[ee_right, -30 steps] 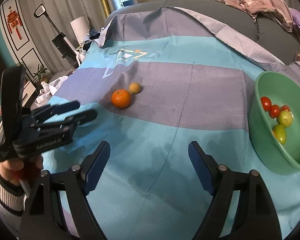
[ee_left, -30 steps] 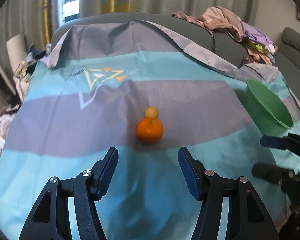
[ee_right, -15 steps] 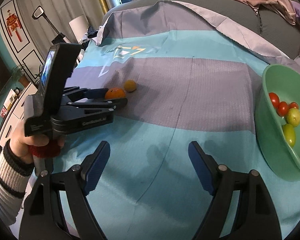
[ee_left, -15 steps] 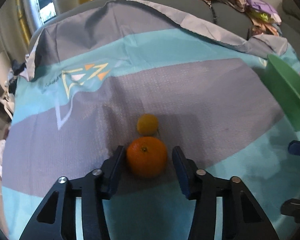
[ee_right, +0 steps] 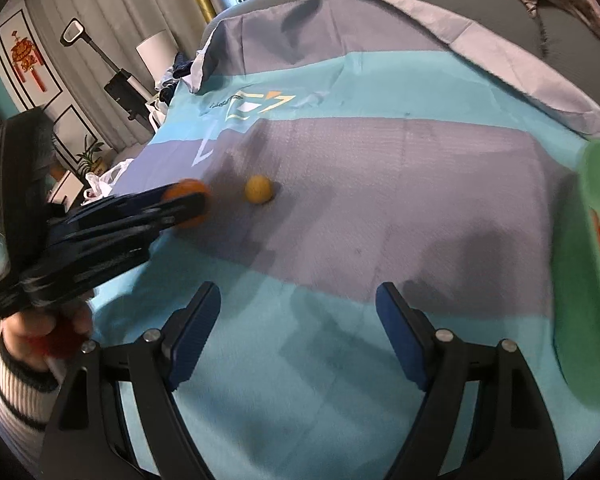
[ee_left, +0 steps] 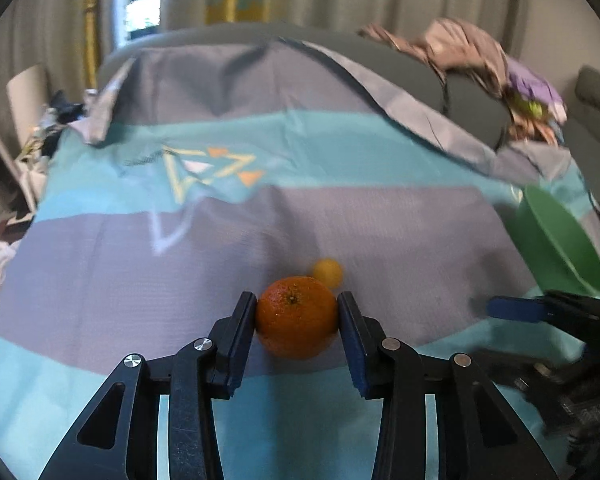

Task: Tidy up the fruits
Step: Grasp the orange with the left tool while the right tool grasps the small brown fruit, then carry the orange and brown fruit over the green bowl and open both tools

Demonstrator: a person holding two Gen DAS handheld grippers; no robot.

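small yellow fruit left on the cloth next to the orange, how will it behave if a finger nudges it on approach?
The small yellow fruit looks round and sits free on the cloth, so a nudge would probably roll it. The soft, slightly wrinkled fabric may stop it quickly. It looks much smaller than the orange clamped in the left gripper, so probably light; the open right gripper would need to close far.

The round bright orange fruit [ee_left: 296,322] was held between black gripper arms with blue pads [ee_left: 352,344], the small round fruit [ee_left: 328,272] was yellow, the plastic bowl [ee_left: 560,248] was green, and the cloth [ee_left: 340,224] had blue and grey stripes with yellow and orange triangles.
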